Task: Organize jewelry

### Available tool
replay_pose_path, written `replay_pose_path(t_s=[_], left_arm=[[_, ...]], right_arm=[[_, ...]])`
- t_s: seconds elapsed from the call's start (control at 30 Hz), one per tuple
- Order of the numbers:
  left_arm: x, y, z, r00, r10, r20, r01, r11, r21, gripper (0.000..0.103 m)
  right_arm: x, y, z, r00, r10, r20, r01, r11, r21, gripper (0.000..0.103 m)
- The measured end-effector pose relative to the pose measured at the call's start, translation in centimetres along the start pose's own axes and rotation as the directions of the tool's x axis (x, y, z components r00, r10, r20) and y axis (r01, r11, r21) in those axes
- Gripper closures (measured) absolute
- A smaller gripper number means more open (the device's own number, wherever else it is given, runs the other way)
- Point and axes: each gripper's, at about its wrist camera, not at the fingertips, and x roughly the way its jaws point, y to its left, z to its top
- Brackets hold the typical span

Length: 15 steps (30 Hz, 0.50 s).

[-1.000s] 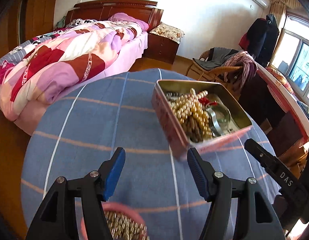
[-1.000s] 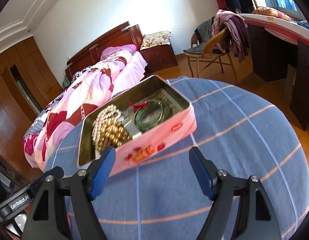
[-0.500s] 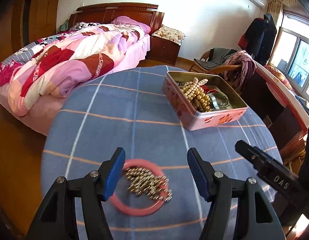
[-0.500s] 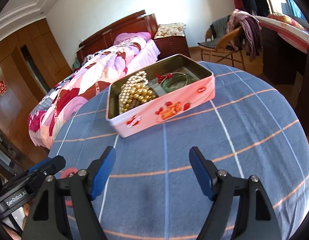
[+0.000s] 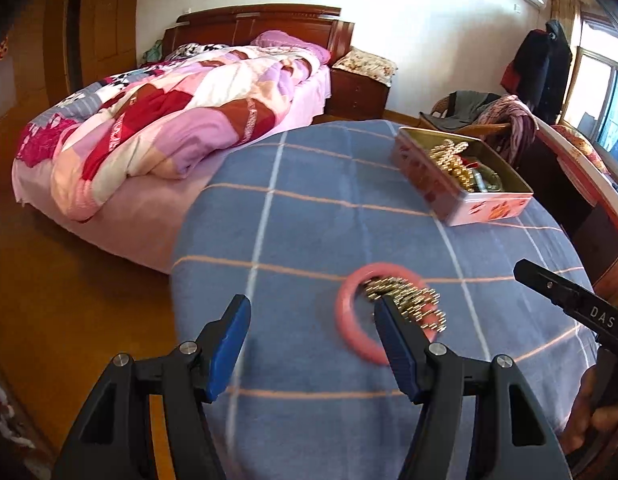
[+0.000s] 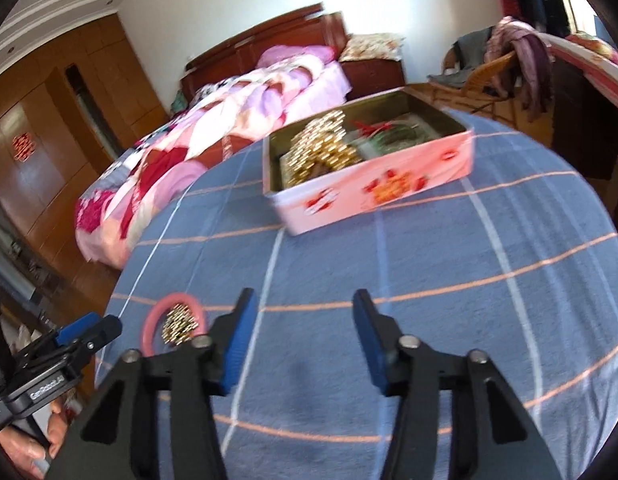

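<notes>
The pink ring [image 5: 363, 316] with gold beads [image 5: 405, 300] lay just right of the left claw [image 5: 309, 344], nearer than the right claw [image 6: 301, 344]; both gaped empty, the right narrowing.

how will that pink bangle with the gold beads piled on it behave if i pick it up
The pink bangle looks like a rigid ring, so it should keep its shape, though its smooth round rim may slip. The gold beads lie loosely across it, so they would probably slide off or dangle limply.
</notes>
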Motion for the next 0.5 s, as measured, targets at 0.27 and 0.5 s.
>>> replay_pose_path(t_s=[0.27,0.5], left_arm=[[-0.2,1.9,-0.3,0.999,0.037,0.006,-0.037,0.999,-0.027,0.039],[-0.9,2.6,-0.6,0.999,0.05,0.011,-0.05,0.998,-0.028,0.039]], right_arm=[[2.5,5.0,-0.3,0.989,0.118,-0.087,-0.126,0.987,-0.099,0.053],[5.2,9.5,-0.6,0.984,0.106,-0.146,-0.138,0.961,-0.237,0.059]])
